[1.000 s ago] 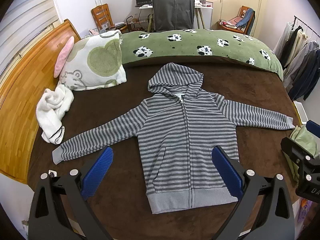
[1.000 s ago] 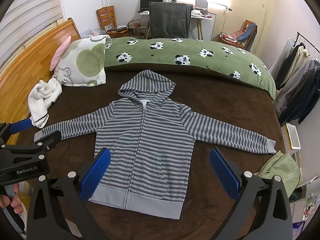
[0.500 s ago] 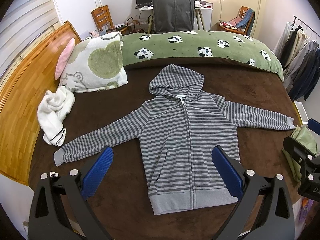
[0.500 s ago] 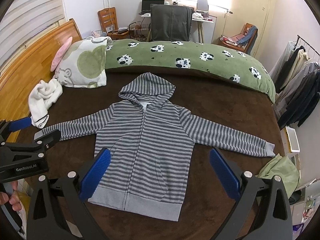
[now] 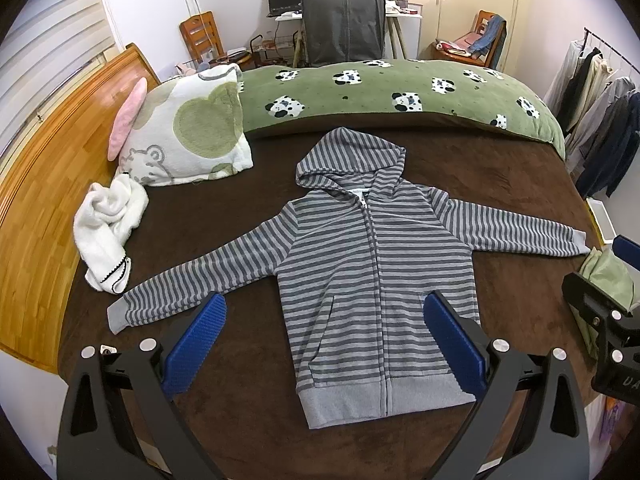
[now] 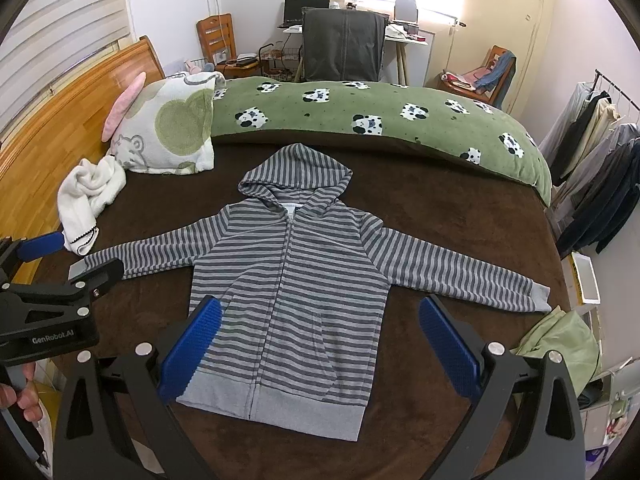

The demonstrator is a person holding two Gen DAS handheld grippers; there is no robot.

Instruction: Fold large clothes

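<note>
A grey striped zip hoodie [image 5: 376, 264] [image 6: 296, 280] lies flat and face up on the brown bed cover [image 5: 248, 392], sleeves spread to both sides, hood pointing away from me. My left gripper [image 5: 325, 312] hovers open above the hoodie's lower left part, holding nothing. My right gripper [image 6: 319, 312] hangs open over the hem and lower right side, also empty. The left gripper's body [image 6: 48, 312] shows at the left edge of the right wrist view, with a hand [image 6: 20, 400] under it. The right gripper's body [image 5: 604, 320] shows at the right edge of the left wrist view.
A rolled green panda blanket [image 5: 400, 92] lies across the far side of the bed. A pillow [image 5: 188, 136] and a white towel [image 5: 108, 236] sit at the left by the wooden headboard [image 5: 48, 184]. A light green cloth [image 6: 564, 340] lies at the right edge, and clothes hang on a rack [image 6: 596, 152].
Both grippers have drawn back and risen slightly, so the hoodie sits a little farther in both views. The hoodie has not moved and both grippers stay open.
</note>
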